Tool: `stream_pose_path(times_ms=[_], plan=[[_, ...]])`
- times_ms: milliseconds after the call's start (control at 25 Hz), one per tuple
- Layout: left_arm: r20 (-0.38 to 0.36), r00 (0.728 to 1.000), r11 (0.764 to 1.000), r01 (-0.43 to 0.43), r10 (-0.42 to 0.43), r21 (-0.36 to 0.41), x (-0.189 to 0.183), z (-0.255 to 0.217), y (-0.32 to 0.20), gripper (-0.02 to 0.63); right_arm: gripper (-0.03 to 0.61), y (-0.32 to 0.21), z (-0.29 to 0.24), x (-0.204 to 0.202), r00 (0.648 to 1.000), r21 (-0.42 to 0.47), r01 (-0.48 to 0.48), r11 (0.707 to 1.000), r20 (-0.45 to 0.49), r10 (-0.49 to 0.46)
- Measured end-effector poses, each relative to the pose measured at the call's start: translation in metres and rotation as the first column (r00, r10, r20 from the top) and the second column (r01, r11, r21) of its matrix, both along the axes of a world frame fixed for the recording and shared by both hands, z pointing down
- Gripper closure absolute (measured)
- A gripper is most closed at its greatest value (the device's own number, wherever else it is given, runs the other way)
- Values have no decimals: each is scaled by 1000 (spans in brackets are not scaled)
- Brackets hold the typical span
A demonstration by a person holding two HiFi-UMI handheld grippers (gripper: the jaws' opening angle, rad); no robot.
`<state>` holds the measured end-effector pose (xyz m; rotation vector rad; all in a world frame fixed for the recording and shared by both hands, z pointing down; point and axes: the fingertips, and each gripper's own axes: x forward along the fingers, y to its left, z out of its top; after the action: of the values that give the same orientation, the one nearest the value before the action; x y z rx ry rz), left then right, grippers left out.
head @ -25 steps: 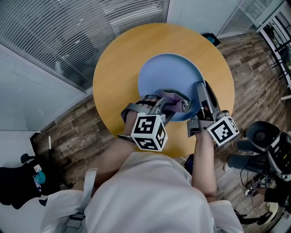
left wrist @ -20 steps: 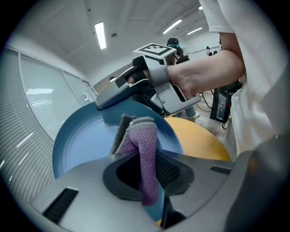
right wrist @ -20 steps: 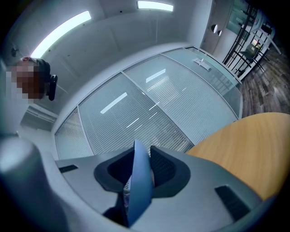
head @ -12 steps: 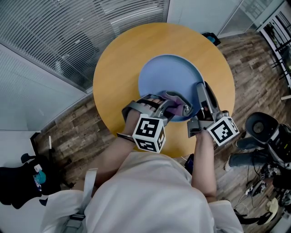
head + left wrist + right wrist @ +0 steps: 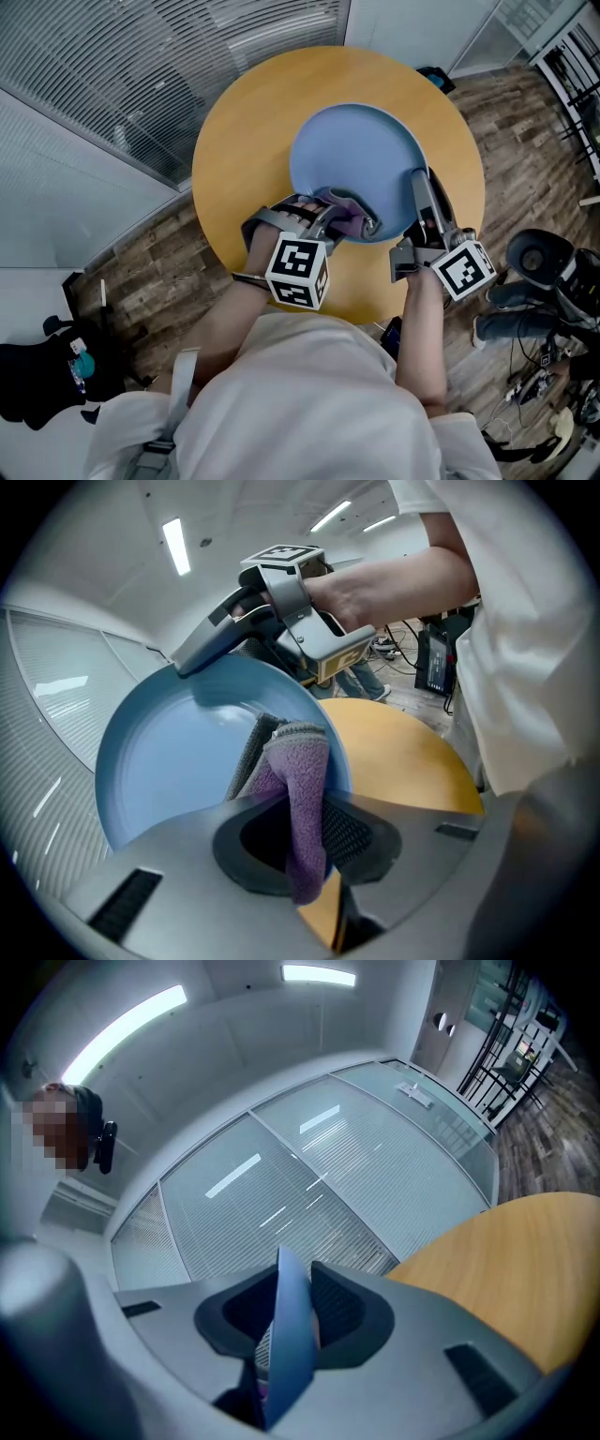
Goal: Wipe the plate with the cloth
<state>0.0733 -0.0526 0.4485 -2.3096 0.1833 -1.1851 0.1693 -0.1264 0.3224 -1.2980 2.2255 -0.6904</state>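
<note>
Plate (image 5: 352, 150) tilted up, rim clamped in right claw (image 5: 418, 180), left claw (image 5: 367, 223) pinching cloth (image 5: 345, 216)

Bright, even indoor light. White ceiling strip lights (image 5: 174, 546) glow in both gripper views, where fisheye lenses bend the walls and blacken the corners; the nearest foreground is soft. The head view is sharp, with a mild sheen on the blue plate (image 5: 352, 155) and faint shadows on the table (image 5: 234, 141)
</note>
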Motion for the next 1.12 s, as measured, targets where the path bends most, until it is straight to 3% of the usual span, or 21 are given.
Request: stream_pose_path(times_ms=[480, 640, 1120], plan=[[23, 995, 995, 94, -94, -31, -18, 8, -19, 561, 474, -3, -2, 0, 1000, 5, 3, 1000, -26, -3], [-12, 990, 985, 138, -140, -103, -21, 8, -19, 560, 474, -3, -1, -1, 1000, 9, 1, 1000, -23, 0], [-68, 989, 964, 111, -131, -242, -16, 11, -6, 560, 471, -4, 3, -11, 1000, 1, 12, 1000, -25, -12]])
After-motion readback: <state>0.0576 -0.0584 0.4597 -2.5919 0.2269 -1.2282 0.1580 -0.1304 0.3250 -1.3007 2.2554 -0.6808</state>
